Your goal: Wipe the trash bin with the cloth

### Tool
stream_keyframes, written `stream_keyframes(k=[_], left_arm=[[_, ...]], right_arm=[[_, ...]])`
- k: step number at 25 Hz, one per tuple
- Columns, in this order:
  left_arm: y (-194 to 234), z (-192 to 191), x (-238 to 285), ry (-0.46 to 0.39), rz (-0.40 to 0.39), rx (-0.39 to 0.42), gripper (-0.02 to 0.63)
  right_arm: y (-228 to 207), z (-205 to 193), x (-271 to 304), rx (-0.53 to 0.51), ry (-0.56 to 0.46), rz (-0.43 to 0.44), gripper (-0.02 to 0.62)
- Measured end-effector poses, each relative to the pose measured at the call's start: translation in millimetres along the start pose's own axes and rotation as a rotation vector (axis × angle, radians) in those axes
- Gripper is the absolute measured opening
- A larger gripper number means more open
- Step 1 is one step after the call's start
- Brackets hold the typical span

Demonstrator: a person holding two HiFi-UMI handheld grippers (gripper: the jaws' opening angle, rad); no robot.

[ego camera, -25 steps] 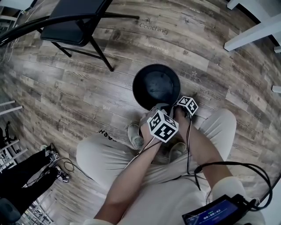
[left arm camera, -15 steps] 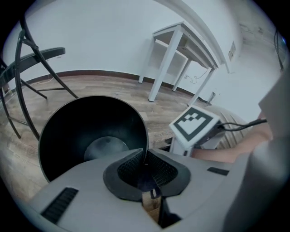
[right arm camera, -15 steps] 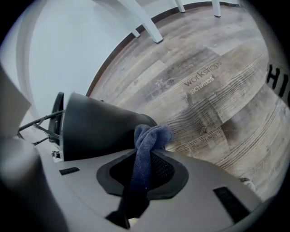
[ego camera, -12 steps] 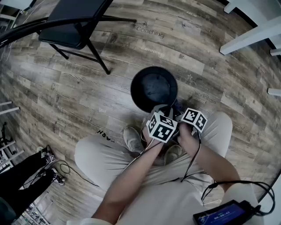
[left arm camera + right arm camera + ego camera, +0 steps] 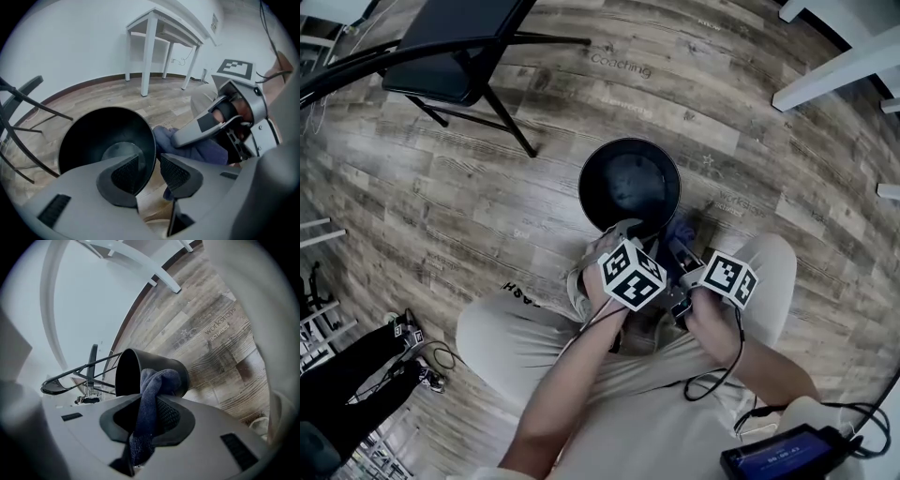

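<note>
one black chair (image 5: 441, 56) left of the trash bin (image 5: 628, 183) — white table (image 5: 834, 74) right.

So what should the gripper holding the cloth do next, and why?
Probably lower the right hand-held gripper so its pinched blue cloth rubs the trash bin wall: the cloth seems to hang beside the bin, not pressed on it.

Trash bin (image 5: 630, 183) mouth was clear from above. Floor (image 5: 487, 216) to its left ran free up to the chair (image 5: 450, 56), upper left. Desk legs (image 5: 834, 80) stood well off, upper right. The lower rim was crowded: left gripper (image 5: 150, 171), jaws just opened astride the rim, right gripper (image 5: 149, 416) with cloth (image 5: 157, 380), and knees (image 5: 773, 272) either side.
</note>
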State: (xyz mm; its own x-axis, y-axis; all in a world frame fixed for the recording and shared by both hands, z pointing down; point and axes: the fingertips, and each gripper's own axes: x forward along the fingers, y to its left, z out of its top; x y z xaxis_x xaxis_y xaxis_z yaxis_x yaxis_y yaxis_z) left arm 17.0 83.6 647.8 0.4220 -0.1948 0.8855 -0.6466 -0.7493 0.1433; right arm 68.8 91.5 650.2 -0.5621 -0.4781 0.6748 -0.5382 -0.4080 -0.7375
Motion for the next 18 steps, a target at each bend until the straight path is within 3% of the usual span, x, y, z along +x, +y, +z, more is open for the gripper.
stream_keyframes(k=[2, 5, 9, 18], left_arm=[[-6, -9, 5, 0.031, -0.033, 0.002, 0.138], [-7, -21, 13, 0.083, 0.003, 0.067, 0.129], [-2, -21, 15, 0.083, 0.031, 0.071, 0.060], [-6, -14, 16, 0.042, 0.016, 0.006, 0.055]], right_arm=[[7, -8, 0, -0.024, 0.004, 0.013, 0.069], [11, -19, 7, -0.036, 0.015, 0.024, 0.069], [1, -20, 21, -0.009, 0.007, 0.008, 0.069], [-35, -16, 55, 0.201, -0.039, 0.026, 0.069]])
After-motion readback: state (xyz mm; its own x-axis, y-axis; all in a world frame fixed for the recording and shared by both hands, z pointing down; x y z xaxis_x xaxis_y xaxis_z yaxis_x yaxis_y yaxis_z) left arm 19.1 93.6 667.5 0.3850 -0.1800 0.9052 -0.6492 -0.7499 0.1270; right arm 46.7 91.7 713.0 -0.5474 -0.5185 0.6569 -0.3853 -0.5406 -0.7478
